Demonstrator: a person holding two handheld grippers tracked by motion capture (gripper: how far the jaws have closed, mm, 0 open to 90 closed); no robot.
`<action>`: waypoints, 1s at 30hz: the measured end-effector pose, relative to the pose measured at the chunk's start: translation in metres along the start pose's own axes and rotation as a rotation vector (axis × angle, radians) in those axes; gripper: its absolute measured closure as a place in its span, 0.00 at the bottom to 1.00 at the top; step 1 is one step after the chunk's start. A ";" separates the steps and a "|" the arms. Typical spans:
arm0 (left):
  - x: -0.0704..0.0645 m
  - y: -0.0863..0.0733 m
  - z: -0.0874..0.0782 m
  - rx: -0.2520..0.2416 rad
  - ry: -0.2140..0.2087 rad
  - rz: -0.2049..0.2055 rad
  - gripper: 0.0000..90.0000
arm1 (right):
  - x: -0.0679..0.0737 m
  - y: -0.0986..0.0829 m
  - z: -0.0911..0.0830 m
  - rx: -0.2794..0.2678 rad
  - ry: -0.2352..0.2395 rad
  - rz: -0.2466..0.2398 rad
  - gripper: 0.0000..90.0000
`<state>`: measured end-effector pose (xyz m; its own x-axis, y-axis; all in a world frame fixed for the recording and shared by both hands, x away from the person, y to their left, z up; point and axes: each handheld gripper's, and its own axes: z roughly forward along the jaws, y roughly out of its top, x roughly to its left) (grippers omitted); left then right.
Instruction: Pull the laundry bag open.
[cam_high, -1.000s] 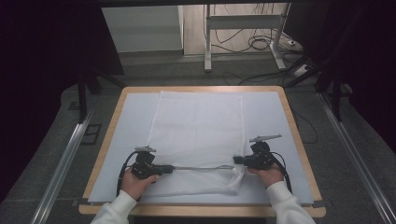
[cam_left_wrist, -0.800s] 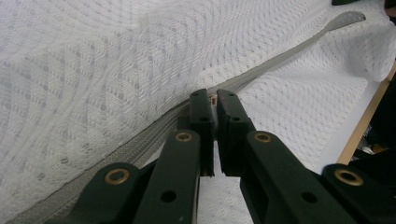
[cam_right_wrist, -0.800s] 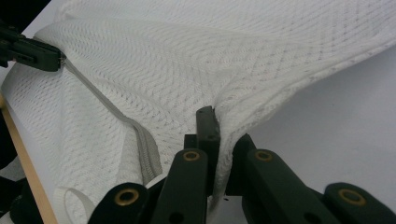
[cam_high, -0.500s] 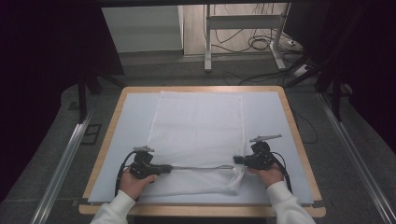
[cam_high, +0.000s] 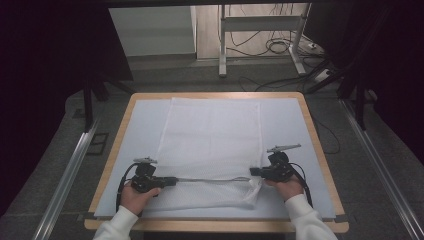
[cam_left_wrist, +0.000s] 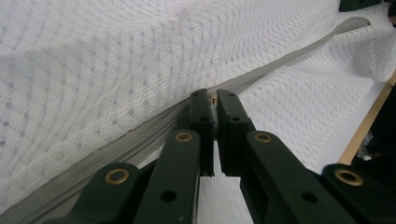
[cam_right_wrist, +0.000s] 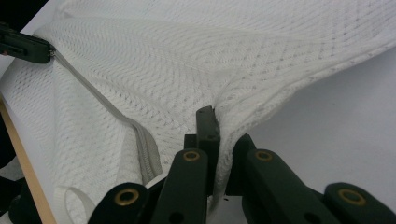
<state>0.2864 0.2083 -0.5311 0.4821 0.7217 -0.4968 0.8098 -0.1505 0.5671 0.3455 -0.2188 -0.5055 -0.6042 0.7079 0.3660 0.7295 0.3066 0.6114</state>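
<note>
Pale blue table mat (cam_high: 300, 130) carries the white mesh bag (cam_high: 212, 140) flat at centre, nothing shifted in the last second: left gripper (cam_high: 167, 181) clamped on the zipper pull (cam_left_wrist: 213, 99), right gripper (cam_high: 253, 172) pinching the bag's edge, zipper (cam_high: 210, 179) taut, slide not started.

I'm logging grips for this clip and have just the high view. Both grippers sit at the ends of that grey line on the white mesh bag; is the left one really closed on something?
Observer: Yes. In the left gripper view the left gripper is shut on the zipper, with a small metal piece, likely the pull, between its tips.
Operator: And the right one?
Observer: The right gripper is shut on a pinch of the mesh bag beside the zipper's end, not on the zipper.
Operator: Is the fabric slack there?
Observer: No, folds fan out from that pinch, so it looks pulled.
</note>
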 end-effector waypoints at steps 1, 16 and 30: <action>0.001 -0.001 0.000 -0.004 0.000 -0.001 0.96 | 0.000 0.000 0.000 -0.001 0.002 0.000 0.98; 0.014 -0.010 -0.020 -0.037 0.022 -0.030 0.96 | 0.000 0.000 0.000 -0.001 0.002 0.001 0.98; 0.025 -0.017 -0.033 -0.057 0.042 -0.053 0.96 | -0.001 0.000 0.001 0.001 0.000 0.003 0.98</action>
<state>0.2737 0.2507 -0.5314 0.4239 0.7556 -0.4993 0.8127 -0.0740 0.5779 0.3461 -0.2190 -0.5062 -0.6018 0.7090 0.3675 0.7316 0.3050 0.6097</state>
